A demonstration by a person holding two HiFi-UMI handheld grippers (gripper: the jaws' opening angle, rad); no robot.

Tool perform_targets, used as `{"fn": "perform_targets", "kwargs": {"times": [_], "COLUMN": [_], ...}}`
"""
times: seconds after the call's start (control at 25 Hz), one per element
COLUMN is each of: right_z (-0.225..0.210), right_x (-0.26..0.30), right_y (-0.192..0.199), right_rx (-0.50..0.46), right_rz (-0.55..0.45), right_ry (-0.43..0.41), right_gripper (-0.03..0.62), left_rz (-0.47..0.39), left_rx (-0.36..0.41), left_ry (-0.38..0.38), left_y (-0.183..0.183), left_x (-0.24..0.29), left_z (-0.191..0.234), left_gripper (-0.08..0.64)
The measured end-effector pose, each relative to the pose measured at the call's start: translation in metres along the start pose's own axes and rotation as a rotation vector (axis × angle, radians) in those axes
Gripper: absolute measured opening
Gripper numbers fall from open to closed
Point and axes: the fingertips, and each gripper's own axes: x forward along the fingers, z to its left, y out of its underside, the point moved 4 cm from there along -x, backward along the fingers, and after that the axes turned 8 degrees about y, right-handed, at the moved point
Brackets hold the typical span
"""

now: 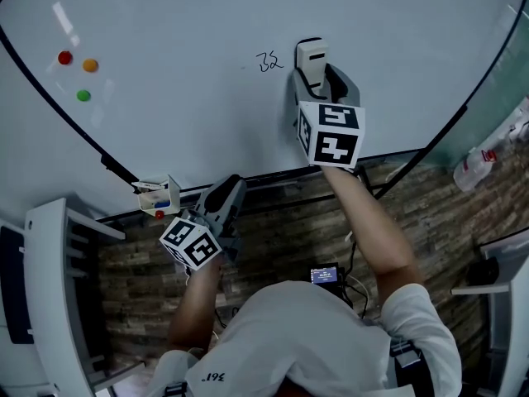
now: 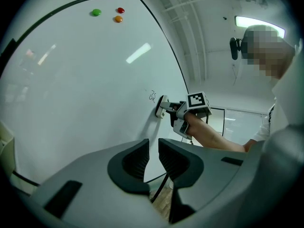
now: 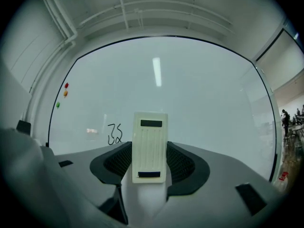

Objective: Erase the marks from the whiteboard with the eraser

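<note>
The whiteboard [image 1: 182,64] carries one small black scribble [image 1: 269,61], also visible in the right gripper view [image 3: 114,134] and the left gripper view [image 2: 152,96]. My right gripper [image 1: 318,71] is shut on the white eraser [image 1: 312,55], which stands upright between its jaws [image 3: 150,146] just to the right of the scribble. From the left gripper view the eraser [image 2: 160,107] seems to rest flat against the board. My left gripper [image 1: 225,198] hangs low by the board's bottom edge, its jaws [image 2: 153,148] shut on nothing.
Red [image 1: 64,57], orange [image 1: 90,65] and green [image 1: 83,95] magnets sit at the board's upper left. A small box with markers [image 1: 157,195] rests on the bottom ledge. White furniture [image 1: 50,288] stands to the left, and a plastic bottle [image 1: 478,165] lies at the right.
</note>
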Motion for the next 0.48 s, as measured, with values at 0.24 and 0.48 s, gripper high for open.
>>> {"fn": "perform_targets", "kwargs": {"times": [0.24, 0.48], "right_z": [0.026, 0.033], "right_x": [0.0, -0.001], "right_y": [-0.002, -0.002], "right_rx": [-0.009, -0.005], "right_rz": [-0.005, -0.008], "right_ry": [-0.014, -0.007], "right_gripper": [0.249, 0.249], "left_rz": [-0.008, -0.006], "left_rx": [-0.015, -0.02], "left_ry": [-0.035, -0.036], "left_y": [-0.003, -0.003], "left_x": [-0.009, -0.013], "left_z": [0.003, 0.006], "left_gripper": [0.052, 0.052]}}
